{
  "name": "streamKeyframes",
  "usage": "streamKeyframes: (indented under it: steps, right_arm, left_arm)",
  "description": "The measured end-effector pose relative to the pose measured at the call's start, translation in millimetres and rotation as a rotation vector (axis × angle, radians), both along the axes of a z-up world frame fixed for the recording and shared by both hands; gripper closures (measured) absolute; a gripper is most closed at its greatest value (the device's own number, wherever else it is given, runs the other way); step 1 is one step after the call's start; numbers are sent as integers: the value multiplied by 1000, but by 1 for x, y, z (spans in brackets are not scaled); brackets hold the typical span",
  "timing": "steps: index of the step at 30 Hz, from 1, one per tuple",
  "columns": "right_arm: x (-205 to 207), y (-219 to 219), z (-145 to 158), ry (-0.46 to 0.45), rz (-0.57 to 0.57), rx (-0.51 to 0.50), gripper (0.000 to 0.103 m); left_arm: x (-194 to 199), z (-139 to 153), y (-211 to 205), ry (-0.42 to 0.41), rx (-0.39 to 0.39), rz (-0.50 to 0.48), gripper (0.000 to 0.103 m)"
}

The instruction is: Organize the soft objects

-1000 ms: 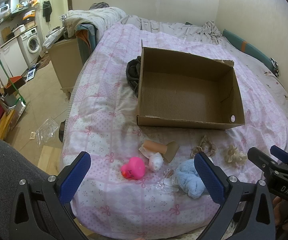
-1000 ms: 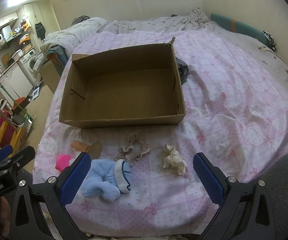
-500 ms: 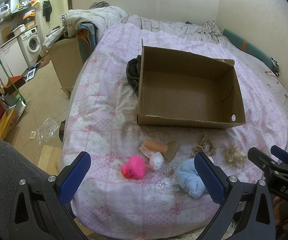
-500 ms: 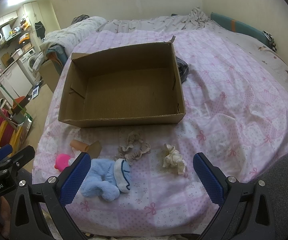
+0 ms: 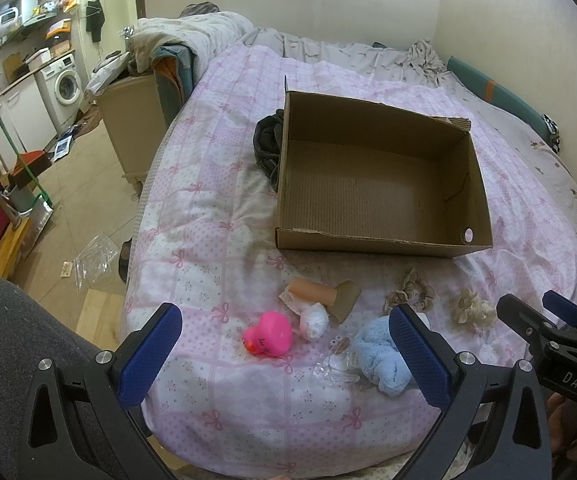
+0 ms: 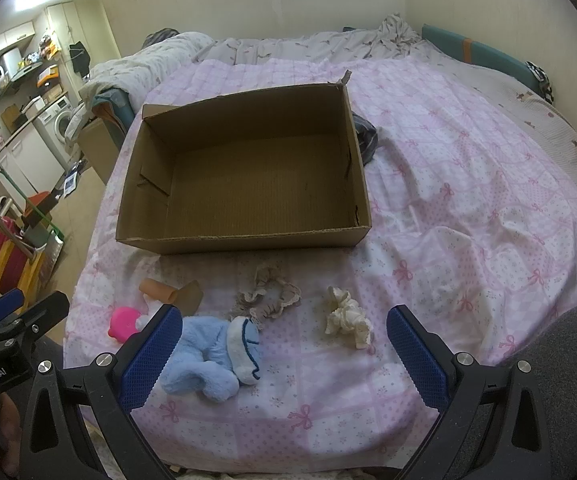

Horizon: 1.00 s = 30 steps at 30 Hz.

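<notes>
Left wrist view: the left gripper (image 5: 284, 356) hangs over the near edge of the bed (image 5: 208, 208), its blue fingers (image 5: 150, 354) spread wide with nothing between them. This view alone shows clearly the pink rubber duck (image 5: 268, 334), a small white ball of cloth (image 5: 314, 320), a clear crumpled plastic piece (image 5: 338, 362) and the dark garment (image 5: 268, 146) lying against the left wall of the cardboard box (image 5: 380, 240). The right gripper (image 5: 544, 320) appears at the right edge.

Right wrist view: the right gripper (image 6: 284, 354) likewise has its fingers (image 6: 416, 354) wide apart and holds nothing. Here the blue plush toy (image 6: 216, 356) shows in full, lying just beside the left finger, with the beige lace scrunchie (image 6: 268, 300) touching its head and the cream scrunchie (image 6: 346, 316) a little apart to the right. The duck is half hidden behind the finger. A tan tube with a brown card piece (image 6: 172, 294) lies near the box front.

Both views show the box open-topped on the pink bedspread, its corrugated floor bare; all soft objects lie outside it, between its front wall and the bed's near edge.
</notes>
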State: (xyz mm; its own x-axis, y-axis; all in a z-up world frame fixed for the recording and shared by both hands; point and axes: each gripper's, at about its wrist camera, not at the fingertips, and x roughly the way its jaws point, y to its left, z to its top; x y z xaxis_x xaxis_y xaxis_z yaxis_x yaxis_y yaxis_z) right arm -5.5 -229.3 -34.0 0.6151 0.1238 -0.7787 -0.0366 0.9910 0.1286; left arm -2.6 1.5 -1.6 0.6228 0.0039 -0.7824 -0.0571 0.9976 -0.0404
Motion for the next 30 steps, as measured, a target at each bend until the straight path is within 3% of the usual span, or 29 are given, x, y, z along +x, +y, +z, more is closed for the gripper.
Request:
streamKeyframes:
  steps: [30]
  right_arm:
    - [-1, 1, 1, -2, -4, 1, 0]
  left_arm:
    - [-3, -3, 3, 22, -12, -8, 0]
